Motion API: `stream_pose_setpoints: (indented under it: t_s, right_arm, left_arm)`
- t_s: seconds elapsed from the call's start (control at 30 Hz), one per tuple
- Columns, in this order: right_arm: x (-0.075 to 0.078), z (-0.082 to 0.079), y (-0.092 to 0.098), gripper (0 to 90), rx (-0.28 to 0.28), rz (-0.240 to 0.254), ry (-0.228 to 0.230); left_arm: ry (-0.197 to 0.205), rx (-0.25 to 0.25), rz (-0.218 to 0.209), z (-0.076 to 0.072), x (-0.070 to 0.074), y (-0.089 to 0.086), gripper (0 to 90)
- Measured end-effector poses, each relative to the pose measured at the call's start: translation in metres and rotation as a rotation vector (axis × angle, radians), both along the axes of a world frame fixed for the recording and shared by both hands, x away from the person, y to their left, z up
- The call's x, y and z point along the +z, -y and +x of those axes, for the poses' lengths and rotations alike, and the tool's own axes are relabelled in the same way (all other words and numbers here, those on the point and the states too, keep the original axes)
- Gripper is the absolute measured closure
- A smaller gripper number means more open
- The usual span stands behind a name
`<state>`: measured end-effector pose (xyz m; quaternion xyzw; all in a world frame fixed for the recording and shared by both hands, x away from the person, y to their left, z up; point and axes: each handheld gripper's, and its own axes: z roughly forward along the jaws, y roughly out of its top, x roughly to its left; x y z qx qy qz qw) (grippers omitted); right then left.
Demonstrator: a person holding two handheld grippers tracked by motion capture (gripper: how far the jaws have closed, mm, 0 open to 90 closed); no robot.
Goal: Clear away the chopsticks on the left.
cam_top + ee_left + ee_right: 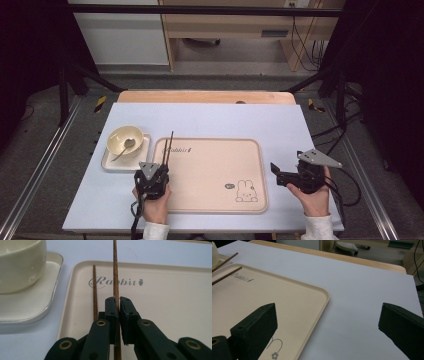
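Chopsticks are half set, we judge: one chopstick (95, 290) lies on the tray (175, 302) near its left edge, our left tongs (118, 302) pinch the second chopstick (115, 270) just beside it, unreleased, and our right tongs (328, 320) gape empty beyond the tray's right edge.

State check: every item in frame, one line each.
left gripper: shut on one chopstick
held chopstick: clamped, over the tray
second chopstick: loose, lying on tray
tray: flat on table
bowl: upright on small plate, spoon inside
right gripper: open, empty
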<state>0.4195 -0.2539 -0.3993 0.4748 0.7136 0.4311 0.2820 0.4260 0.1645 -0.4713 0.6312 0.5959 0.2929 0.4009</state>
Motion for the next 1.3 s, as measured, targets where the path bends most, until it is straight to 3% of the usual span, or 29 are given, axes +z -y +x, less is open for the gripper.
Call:
stream_pose_setpoints:
  t_s: [0.2, 0.83, 1.13, 1.3]
  right_arm:
    - [-0.0008, 0.0005, -0.0009, 2.4, 0.002, -0.003, -0.005]
    - [-0.002, 0.001, -0.0024, 2.7, 0.006, -0.012, -0.005]
    - [-0.0012, 0.0003, -0.002, 2.8, 0.003, -0.009, -0.006]
    - [-0.0013, 0.0003, -0.0019, 2.8, 0.003, -0.011, -0.006]
  left_arm:
    - [-0.039, 0.014, -0.005, 0.0031, -0.0015, -0.001, 85.3]
    - [-0.144, 0.035, 0.048, 0.0085, -0.0083, 0.0011, 85.0]
    - [-0.155, 0.033, 0.06, 0.0088, -0.0092, 0.0015, 82.6]
    - [-0.127, 0.015, 0.07, 0.007, -0.008, 0.0017, 78.7]
